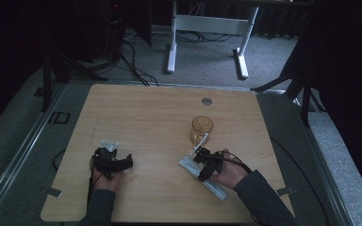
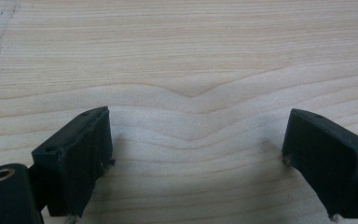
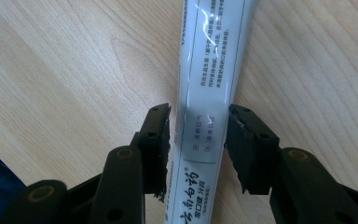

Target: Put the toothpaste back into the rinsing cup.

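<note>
The right gripper [image 3: 198, 140] sits over the toothpaste box [image 3: 212, 79], which lies flat on the table [image 1: 146, 113] and runs lengthwise between its jaws, one jaw at each long side. The glass [image 1: 201, 130] stands just beyond this gripper. The left gripper [image 1: 115, 162] lies well apart to its left, over bare wood.

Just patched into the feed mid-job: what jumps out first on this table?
The right claw straddles a long white toothpaste box lying flat near the table's front right; whether its pads press on the box is hard to tell. Just beyond stands an amber glass cup. At the front left, the left claw is open over bare wood.
</note>
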Demonstrator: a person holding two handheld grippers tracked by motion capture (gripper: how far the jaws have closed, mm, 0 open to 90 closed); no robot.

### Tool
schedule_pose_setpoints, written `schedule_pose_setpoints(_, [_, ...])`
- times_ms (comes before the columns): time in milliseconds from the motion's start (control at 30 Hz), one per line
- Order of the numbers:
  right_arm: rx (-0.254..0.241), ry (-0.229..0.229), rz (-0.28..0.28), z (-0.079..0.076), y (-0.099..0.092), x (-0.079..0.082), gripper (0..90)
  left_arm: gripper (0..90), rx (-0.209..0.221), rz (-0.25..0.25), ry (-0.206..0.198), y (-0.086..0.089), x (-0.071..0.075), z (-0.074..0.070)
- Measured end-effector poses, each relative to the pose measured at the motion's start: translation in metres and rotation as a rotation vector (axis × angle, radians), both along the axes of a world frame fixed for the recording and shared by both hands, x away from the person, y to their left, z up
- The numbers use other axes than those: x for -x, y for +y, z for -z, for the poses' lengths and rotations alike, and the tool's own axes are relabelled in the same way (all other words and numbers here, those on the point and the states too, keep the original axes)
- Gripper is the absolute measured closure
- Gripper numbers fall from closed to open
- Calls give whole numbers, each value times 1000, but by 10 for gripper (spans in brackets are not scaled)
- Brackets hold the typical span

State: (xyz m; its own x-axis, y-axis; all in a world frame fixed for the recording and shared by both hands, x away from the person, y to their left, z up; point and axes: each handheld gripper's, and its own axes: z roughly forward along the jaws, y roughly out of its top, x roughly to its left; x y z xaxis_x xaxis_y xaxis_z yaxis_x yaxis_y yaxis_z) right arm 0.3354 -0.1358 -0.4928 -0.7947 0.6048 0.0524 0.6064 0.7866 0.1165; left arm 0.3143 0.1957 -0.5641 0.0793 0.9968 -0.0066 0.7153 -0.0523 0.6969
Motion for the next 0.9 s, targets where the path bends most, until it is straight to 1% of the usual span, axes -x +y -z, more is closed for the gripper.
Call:
schedule_pose_setpoints(100, [10,7,-7,3,1,0,591,86,0,0,0,0,0,0])
schedule_pose_setpoints(233, [22,12,5,5,1,-1,591,86,0,0,0,0,0,0])
schedule_pose_setpoints(400, [45,15,7,9,1,-1,589,86,0,0,0,0,0,0])
schedule_pose_setpoints(500, [47,25,17,11,1,-2,584,86,0,0,0,0,0,0])
schedule_pose_setpoints(633, [54,34,17,14,1,-4,576,85,0,0,-1,0,0,0])
schedule_pose_setpoints(800, [60,31,24,17,3,-3,574,86,0,0,0,0,0,0])
schedule_pose_setpoints(900, [76,16,23,18,5,-1,576,86,1,0,-1,0,0,0])
